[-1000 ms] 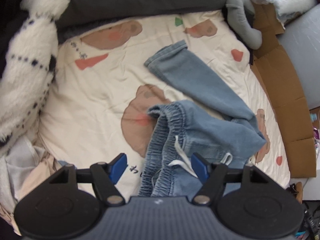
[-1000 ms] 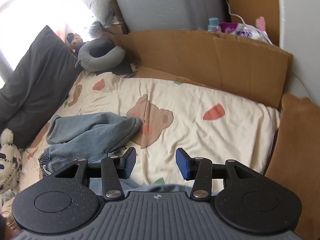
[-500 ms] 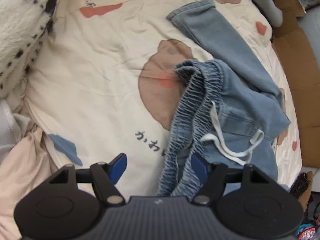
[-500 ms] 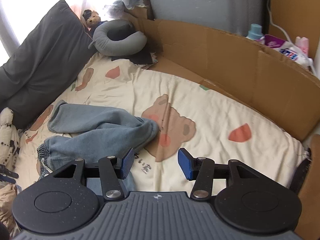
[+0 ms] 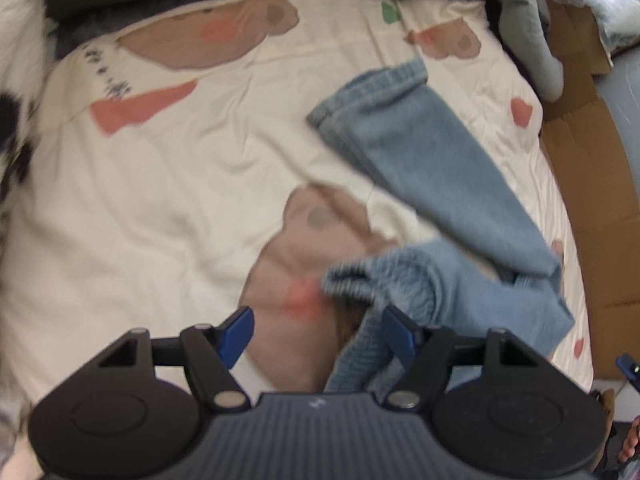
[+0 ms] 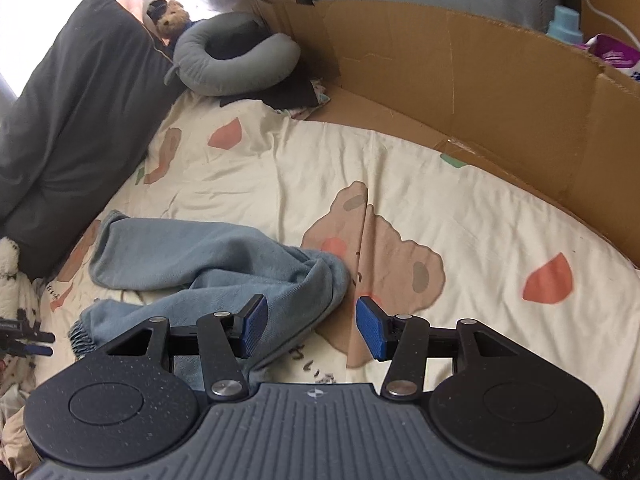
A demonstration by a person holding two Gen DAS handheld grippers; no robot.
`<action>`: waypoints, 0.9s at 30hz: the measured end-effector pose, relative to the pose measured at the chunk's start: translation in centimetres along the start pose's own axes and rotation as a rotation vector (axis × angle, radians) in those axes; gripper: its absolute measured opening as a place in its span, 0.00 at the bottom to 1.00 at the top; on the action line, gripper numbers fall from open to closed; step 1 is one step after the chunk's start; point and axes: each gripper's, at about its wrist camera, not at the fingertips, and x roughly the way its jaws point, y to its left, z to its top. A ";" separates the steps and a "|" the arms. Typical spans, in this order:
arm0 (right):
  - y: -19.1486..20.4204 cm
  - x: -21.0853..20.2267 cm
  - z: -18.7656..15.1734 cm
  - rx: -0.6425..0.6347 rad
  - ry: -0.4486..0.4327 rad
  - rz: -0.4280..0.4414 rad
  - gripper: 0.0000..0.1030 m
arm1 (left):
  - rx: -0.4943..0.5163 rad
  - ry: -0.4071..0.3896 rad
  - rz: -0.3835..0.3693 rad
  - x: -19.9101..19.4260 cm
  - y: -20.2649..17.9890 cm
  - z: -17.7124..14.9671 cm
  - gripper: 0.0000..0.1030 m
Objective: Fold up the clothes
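A pair of light blue jeans [image 5: 424,168] lies crumpled on a cream bedsheet printed with bears [image 5: 168,200]. One leg stretches away up the bed, and the elastic waistband [image 5: 360,276] is bunched close in front. My left gripper [image 5: 318,336] is open, with the waistband fabric beside the inner face of its right finger. In the right wrist view the jeans [image 6: 208,252] lie left of centre. My right gripper [image 6: 312,326] is open just above their folded bend, its left finger over the denim. The left gripper [image 6: 24,338] shows at the far left edge.
A dark grey pillow [image 6: 60,128], a grey neck pillow [image 6: 236,60] and a small teddy bear [image 6: 168,14] sit at the head of the bed. A cardboard wall [image 6: 460,80] lines the far side. A white fluffy plush [image 5: 12,92] lies at the left.
The left view has pulled back and blurred; the waistband now sits against the right finger, the drawstring out of sight. The right gripper has come lower and closer to the jeans' bend.
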 end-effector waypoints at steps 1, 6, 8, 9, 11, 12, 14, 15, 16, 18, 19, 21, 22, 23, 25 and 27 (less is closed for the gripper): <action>0.0 0.6 0.4 -0.005 0.007 -0.005 0.55 | -0.005 -0.004 -0.005 0.4 0.0 0.6 0.71; 0.5 3.6 2.4 -0.036 0.036 -0.010 0.55 | -0.053 -0.003 -0.025 2.6 -0.3 2.5 0.71; 0.8 4.8 3.3 -0.049 0.047 -0.008 0.55 | -0.086 0.007 -0.037 3.5 -0.4 2.9 0.71; 0.9 5.4 3.7 -0.056 0.053 -0.007 0.55 | -0.115 0.016 -0.051 3.9 -0.3 2.9 0.71; 1.2 6.6 4.6 -0.069 0.064 -0.005 0.55 | -0.153 0.030 -0.072 4.5 -0.2 2.6 0.71; 1.3 7.2 5.0 -0.075 0.070 -0.004 0.55 | -0.165 0.034 -0.078 4.7 -0.2 2.4 0.71; 1.7 8.4 5.8 -0.090 0.080 -0.001 0.55 | -0.182 0.039 -0.077 5.0 -0.2 1.9 0.71; 2.0 9.0 6.1 -0.101 0.086 0.001 0.55 | -0.196 0.034 -0.083 5.0 -0.1 1.7 0.72; 2.3 9.6 6.3 -0.114 0.092 0.002 0.55 | -0.214 0.030 -0.086 5.0 0.0 1.5 0.73; 3.0 10.7 6.7 -0.135 0.105 0.009 0.55 | -0.258 0.031 -0.093 5.1 0.3 1.2 0.75; 3.3 11.3 6.8 -0.144 0.113 0.016 0.55 | -0.281 0.032 -0.103 5.1 0.5 1.0 0.75; 4.0 12.4 6.9 -0.169 0.131 0.023 0.55 | -0.323 0.034 -0.126 5.2 0.9 0.7 0.76; 4.3 12.9 6.9 -0.184 0.138 0.025 0.55 | -0.341 0.035 -0.137 5.3 1.0 0.5 0.76; 4.7 13.4 6.9 -0.199 0.145 0.029 0.55 | -0.360 0.036 -0.147 5.3 1.1 0.3 0.77; 5.4 14.4 6.9 -0.236 0.159 0.038 0.56 | -0.393 0.035 -0.161 5.7 1.2 0.2 0.78; 6.4 15.4 6.7 -0.297 0.171 0.043 0.60 | -0.429 0.033 -0.168 6.2 1.3 0.1 0.78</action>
